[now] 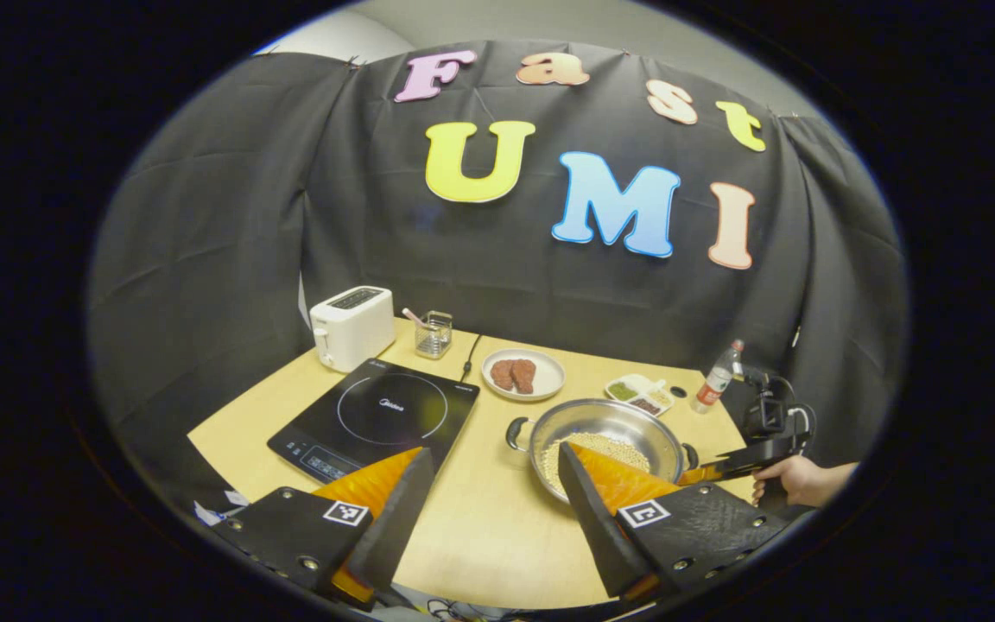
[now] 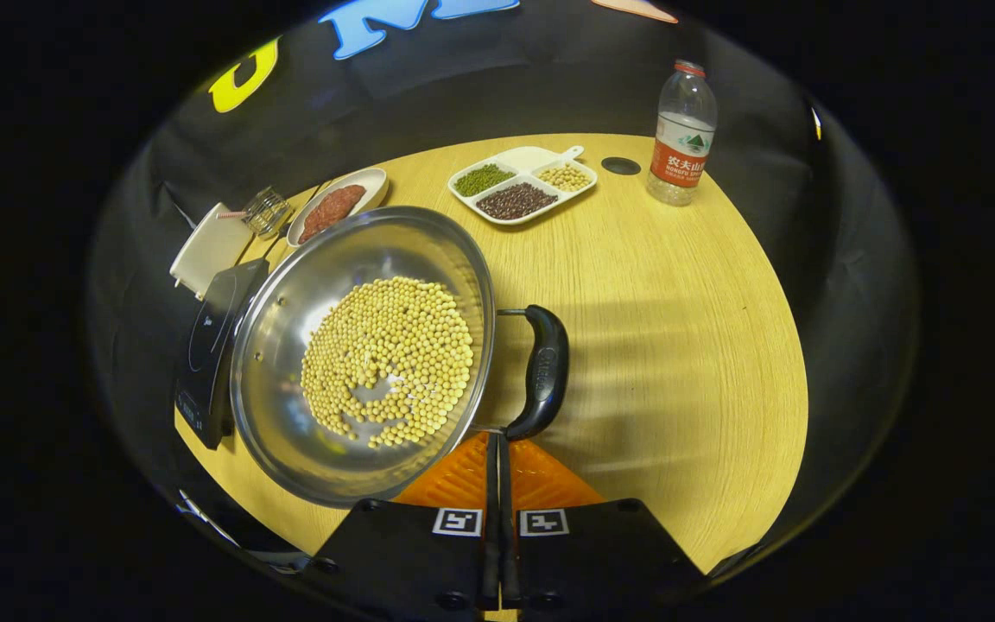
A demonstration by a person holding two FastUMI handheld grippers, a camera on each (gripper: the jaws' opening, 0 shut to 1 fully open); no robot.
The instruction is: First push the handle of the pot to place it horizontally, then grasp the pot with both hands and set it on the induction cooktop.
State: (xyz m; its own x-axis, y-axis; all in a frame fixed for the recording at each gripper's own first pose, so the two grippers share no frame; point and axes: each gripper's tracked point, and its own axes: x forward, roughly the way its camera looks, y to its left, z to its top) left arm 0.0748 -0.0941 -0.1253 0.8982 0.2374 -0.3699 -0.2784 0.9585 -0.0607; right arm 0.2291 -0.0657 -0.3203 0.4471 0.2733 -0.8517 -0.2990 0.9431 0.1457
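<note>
- We see a pale wooden bench (image 1: 497, 518) with a rounded edge, set against the black cloth wall; it carries everything else.
- The black cooktop (image 1: 374, 417) lies flat on the bench to the left of the pot in the left gripper view, its glass top bare.
- The steel pot (image 2: 359, 345) sits on the bench just beside the cooktop, not on it, with a layer of yellow beans (image 2: 389, 358) across its bottom. In the left gripper view one black handle shows on each side of its rim.
- Our left tongs (image 1: 493, 471) hang released, fingers spread wide apart above the bench; one finger overlaps the cooktop's near corner in the view, the other the pot's near rim. We cannot tell whether either touches.
- Our right tongs (image 2: 497, 449) are clenched, fingers pressed together with nothing between them, their tips right at the lower end of the pot's black handle (image 2: 541, 371). That handle stands out sideways from the rim over the bench.
- In the left gripper view a hand (image 1: 795, 479) holds the right tongs at the pot's right side.
- A white toaster (image 1: 352, 326) stands behind the cooktop near the wall.
- A white plate (image 1: 522, 374) with two brown pieces lies behind the pot.
- A divided white dish (image 2: 522, 183) holds green, dark and yellow beans.
- A water bottle (image 2: 681, 134) stands upright near the bench's far edge.
- A small glass (image 1: 434, 334) stands just beside the toaster.
</note>
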